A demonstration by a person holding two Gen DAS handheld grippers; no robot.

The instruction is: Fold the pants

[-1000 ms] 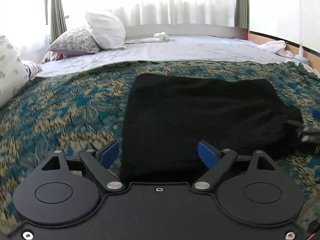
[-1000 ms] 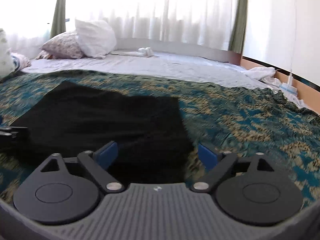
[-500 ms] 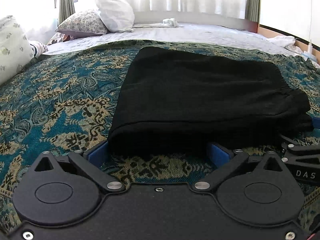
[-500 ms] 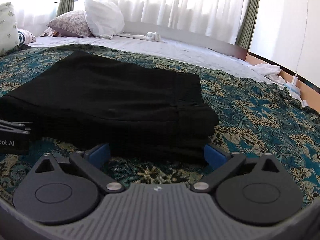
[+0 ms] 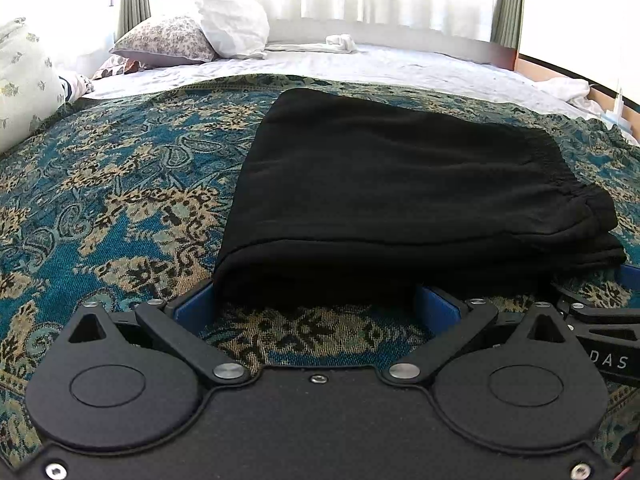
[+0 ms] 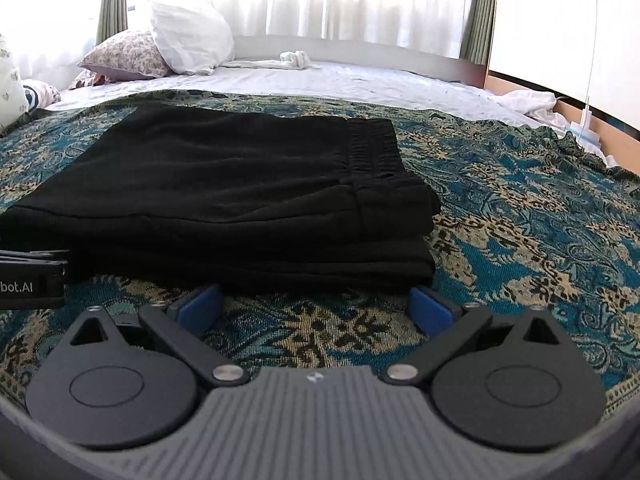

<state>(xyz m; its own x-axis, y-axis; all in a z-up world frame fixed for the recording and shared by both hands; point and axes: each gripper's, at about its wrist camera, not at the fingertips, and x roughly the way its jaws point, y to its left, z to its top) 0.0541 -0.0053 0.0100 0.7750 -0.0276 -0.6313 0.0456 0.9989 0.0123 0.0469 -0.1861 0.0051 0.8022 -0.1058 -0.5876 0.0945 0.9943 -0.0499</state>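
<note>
The black pants [image 5: 400,200] lie folded in a thick stack on the patterned blue bedspread [image 5: 100,200]; the elastic waistband is at the right side. They also show in the right wrist view [image 6: 240,200]. My left gripper [image 5: 316,312] is open, low on the bedspread, its blue pads at the stack's near edge. My right gripper [image 6: 316,308] is open, just short of the stack's near edge and holding nothing. The right gripper's body shows at the right edge of the left wrist view [image 5: 600,344]; the left gripper's body shows at the left edge of the right wrist view [image 6: 32,276].
Pillows [image 5: 224,28] lie at the far left on a white sheet [image 5: 380,68]. A small white cloth [image 5: 340,42] lies by the far bed edge. White fabric [image 6: 528,104] is bunched at the right by a wooden edge.
Both grippers have come down low onto the bedspread at the near edge of the folded pants, then eased back slightly. The stack lies still.
</note>
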